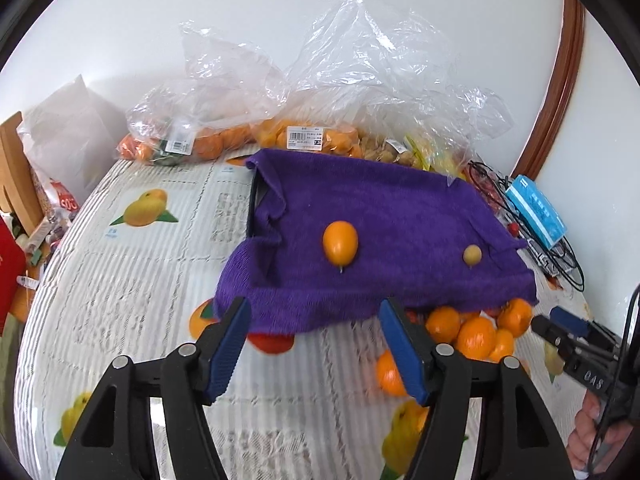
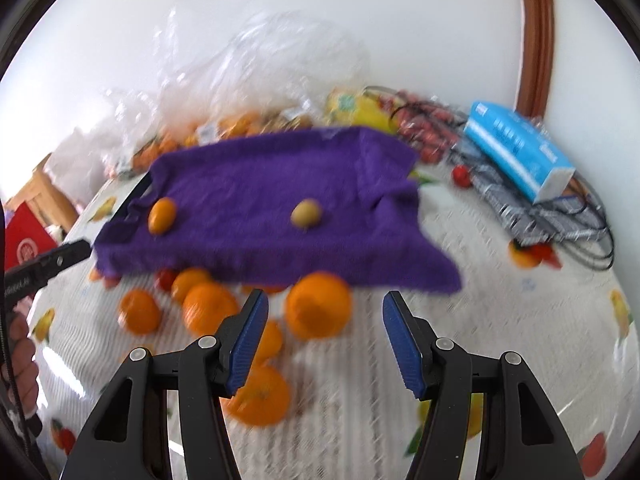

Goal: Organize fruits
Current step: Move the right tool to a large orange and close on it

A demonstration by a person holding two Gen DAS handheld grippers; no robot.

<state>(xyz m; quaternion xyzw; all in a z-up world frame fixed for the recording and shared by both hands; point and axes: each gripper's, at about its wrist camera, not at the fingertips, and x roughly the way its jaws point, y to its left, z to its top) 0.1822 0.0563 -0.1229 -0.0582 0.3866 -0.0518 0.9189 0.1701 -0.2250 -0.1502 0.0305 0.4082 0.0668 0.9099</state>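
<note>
A purple towel [image 1: 384, 216] [image 2: 272, 200] drapes over a raised flat thing on the table. On it lie an orange oval fruit [image 1: 340, 242] [image 2: 161, 215] and a small tan round fruit [image 1: 472, 255] [image 2: 306, 213]. Several loose oranges [image 1: 476, 336] [image 2: 208, 308] sit on the tablecloth by the towel's near edge, one large orange [image 2: 318, 306] among them. My left gripper [image 1: 314, 312] is open just before the towel's near edge, nothing between its fingers. My right gripper [image 2: 325, 306] is open above the oranges, holding nothing; it shows in the left wrist view as the right gripper [image 1: 560, 324].
Clear plastic bags of oranges [image 1: 256, 132] and other fruit line the wall behind the towel. A blue box [image 1: 536, 210] [image 2: 520, 152] and black cables [image 2: 560, 216] lie at the right. A red packet [image 2: 28, 236] and clutter stand at the table's left edge. A hand [image 1: 596, 436] holds the right gripper.
</note>
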